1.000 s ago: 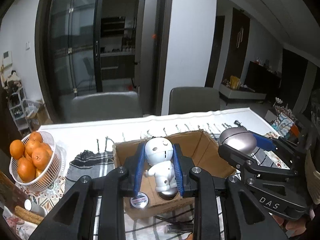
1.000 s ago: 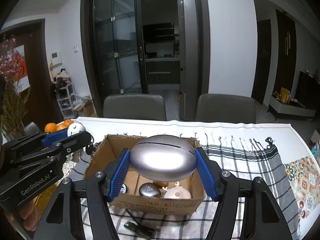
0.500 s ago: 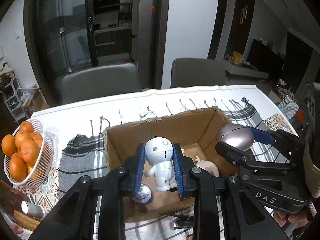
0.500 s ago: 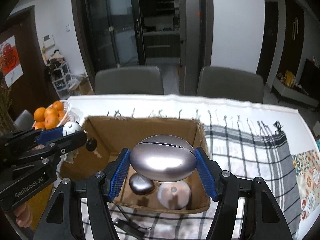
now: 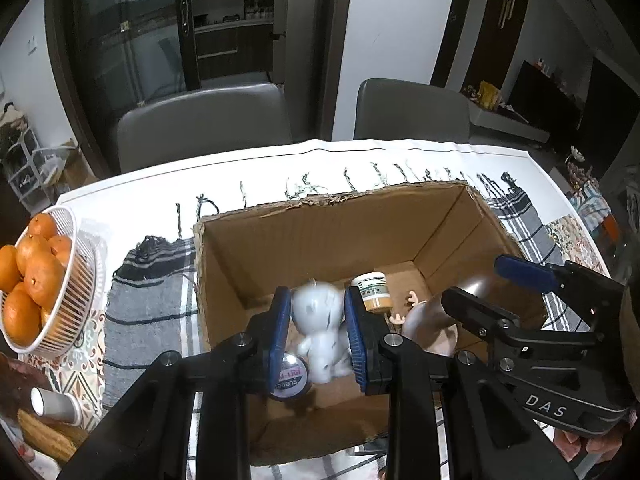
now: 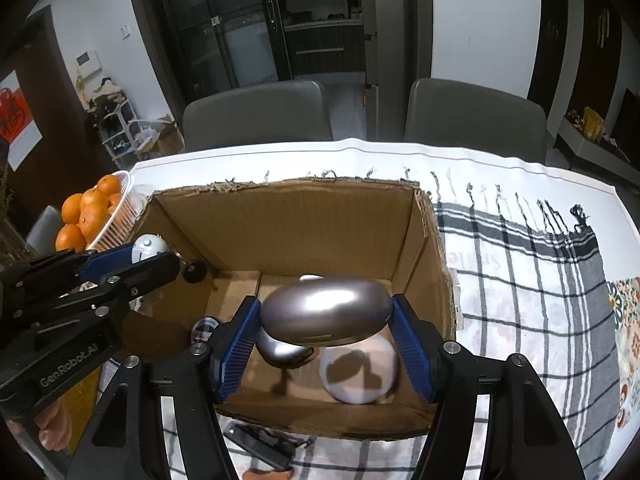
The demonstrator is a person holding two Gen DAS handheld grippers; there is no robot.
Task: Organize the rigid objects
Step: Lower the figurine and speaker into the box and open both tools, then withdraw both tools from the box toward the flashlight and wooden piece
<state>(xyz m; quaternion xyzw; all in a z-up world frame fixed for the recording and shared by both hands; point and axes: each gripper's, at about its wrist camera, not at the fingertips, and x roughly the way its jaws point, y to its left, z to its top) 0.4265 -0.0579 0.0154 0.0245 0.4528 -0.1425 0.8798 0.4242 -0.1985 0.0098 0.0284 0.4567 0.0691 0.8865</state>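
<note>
Left gripper (image 5: 316, 330): fingers are opening, with the white robot toy (image 5: 320, 332) still between the blue pads, over the near-left part of the cardboard box (image 5: 320, 236). The toy is blurred, so whether the pads press on it cannot be told.

Right gripper (image 6: 326, 334): fingers pinch the silver egg-shaped case (image 6: 326, 316) end to end, over the near-right part of the box. The right pad shows a thin gap at that end, so contact there is unclear.

Handling, judged:
- Toy: hard plastic, light, stiff. Round head, narrow waist. Hold across the body, not the arms; thin limbs may snap.
- Case: smooth, glossy, curved, so it is prone to slip. Grip at the widest line w/ pads flat on the ends.

Box sits on a checked cloth (image 6: 520, 280) at the mid bench (image 5: 360, 160). Inside: a small jar (image 5: 374, 292), a tin (image 5: 290, 376), a 2nd silver case (image 6: 280, 354), a pale round dish (image 6: 360, 376). Set items down low; drops may chip them.
</note>
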